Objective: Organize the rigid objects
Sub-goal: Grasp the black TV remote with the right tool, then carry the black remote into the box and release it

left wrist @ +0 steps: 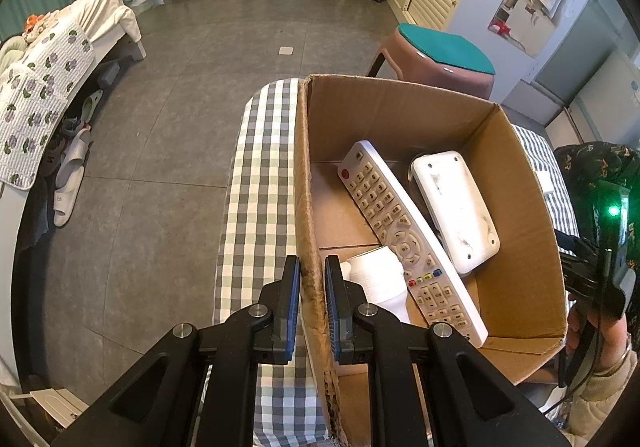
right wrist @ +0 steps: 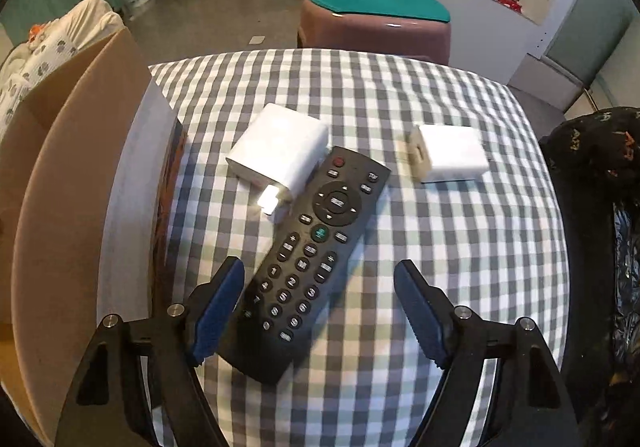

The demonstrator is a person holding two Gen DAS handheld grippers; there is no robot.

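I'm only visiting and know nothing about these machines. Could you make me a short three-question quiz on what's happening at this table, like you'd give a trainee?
1. True or false: the left gripper is shut on the side wall of the brown cardboard box.
2. Which item lies between the open fingers of the right gripper?
A. long black remote control
B. long white remote control
C. small white charger block
3. Fill in: the table is covered by a grey-and-white ______ cloth.

Key: 1 true; 2 A; 3 checked.
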